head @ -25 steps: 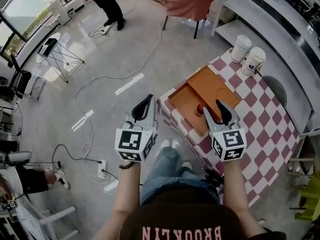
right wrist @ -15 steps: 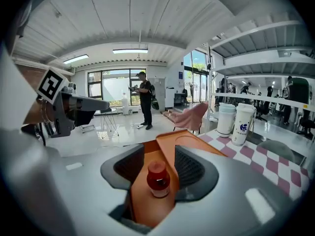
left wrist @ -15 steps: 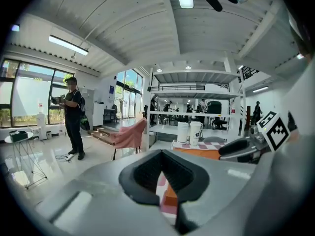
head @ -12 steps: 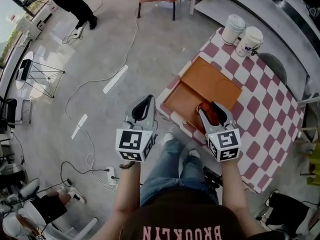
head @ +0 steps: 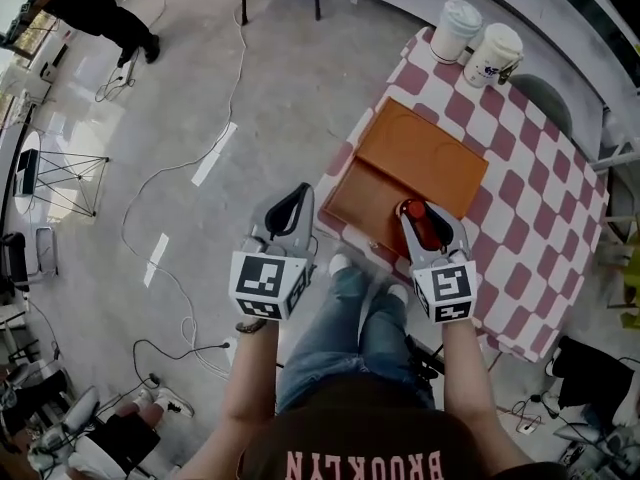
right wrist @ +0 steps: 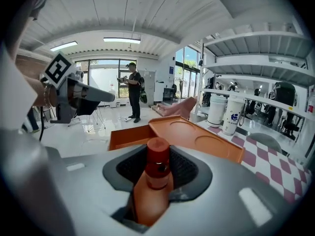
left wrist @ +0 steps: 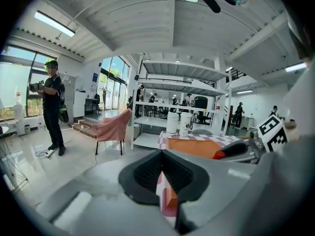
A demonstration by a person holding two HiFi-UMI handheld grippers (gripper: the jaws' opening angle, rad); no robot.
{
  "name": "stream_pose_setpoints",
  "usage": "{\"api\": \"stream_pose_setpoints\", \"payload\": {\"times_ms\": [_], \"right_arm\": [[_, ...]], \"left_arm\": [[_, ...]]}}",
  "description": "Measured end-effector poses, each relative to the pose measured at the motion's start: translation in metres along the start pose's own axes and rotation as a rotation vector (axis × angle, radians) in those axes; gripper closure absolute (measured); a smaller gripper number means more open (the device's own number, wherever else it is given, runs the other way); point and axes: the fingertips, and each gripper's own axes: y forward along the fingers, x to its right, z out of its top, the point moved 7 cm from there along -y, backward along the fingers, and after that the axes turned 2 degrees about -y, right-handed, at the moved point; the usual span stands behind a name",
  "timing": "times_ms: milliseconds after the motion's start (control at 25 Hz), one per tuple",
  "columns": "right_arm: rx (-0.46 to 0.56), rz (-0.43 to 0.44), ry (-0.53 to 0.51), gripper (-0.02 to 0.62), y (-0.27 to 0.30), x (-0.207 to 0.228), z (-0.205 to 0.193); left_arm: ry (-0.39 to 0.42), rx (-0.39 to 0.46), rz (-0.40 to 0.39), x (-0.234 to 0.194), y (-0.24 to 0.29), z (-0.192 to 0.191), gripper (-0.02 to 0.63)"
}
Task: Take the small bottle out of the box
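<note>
Right gripper (head: 421, 218) is at the near edge of the worktop (head: 520, 218), over the open half of the orange box (head: 362, 200). Small bottle (right wrist: 158, 162), red cap up and upright, sits between its jaws. The jaws are closing on it; in the right gripper view the bottle's lower body fills the gap and the pads look to be against its sides. The bottle is within the box outline, at the near right corner of the open half. Can't tell if its base is on the box floor or just off it.

The box's other half, a flat panel (head: 428, 153) with two round recesses, lies open farther back and touches the open half. The worktop has a red-and-white checked cloth. Two lidded paper cups (head: 455, 28) (head: 494, 53) stand side by side at its far corner, well apart from the box.

Left gripper (head: 297, 196) is off the worktop, over the floor (head: 250, 98) just left of the box's corner. Its jaws are together, only a thin slit between them, nothing in them.

Cables (head: 180, 158) trail over the floor. A person in dark clothes (head: 85, 8) stands far off at upper left. In the left gripper view, a chair draped in pink cloth (left wrist: 110, 127) stands beyond the worktop.
</note>
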Motion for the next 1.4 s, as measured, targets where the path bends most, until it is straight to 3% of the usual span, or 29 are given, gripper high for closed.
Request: {"api": "stream_pose_setpoints", "payload": {"times_ms": [320, 720, 1120, 1400], "right_arm": [[-0.004, -0.033, 0.041, 0.457, 0.000, 0.002, 0.000], [0.017, -0.011, 0.065, 0.457, -0.027, 0.005, 0.013], [0.119, -0.017, 0.025, 0.457, -0.066, 0.010, 0.056], [0.189, -0.052, 0.015, 0.457, -0.103, 0.012, 0.089]], "left_arm": [[0.018, -0.012, -0.054, 0.001, 0.013, -0.004, 0.607], [0.020, 0.021, -0.032, 0.021, -0.012, 0.005, 0.607], [0.082, 0.136, 0.023, 0.039, -0.047, 0.043, 0.607], [0.136, 0.214, -0.011, 0.064, -0.069, 0.079, 0.607]]}}
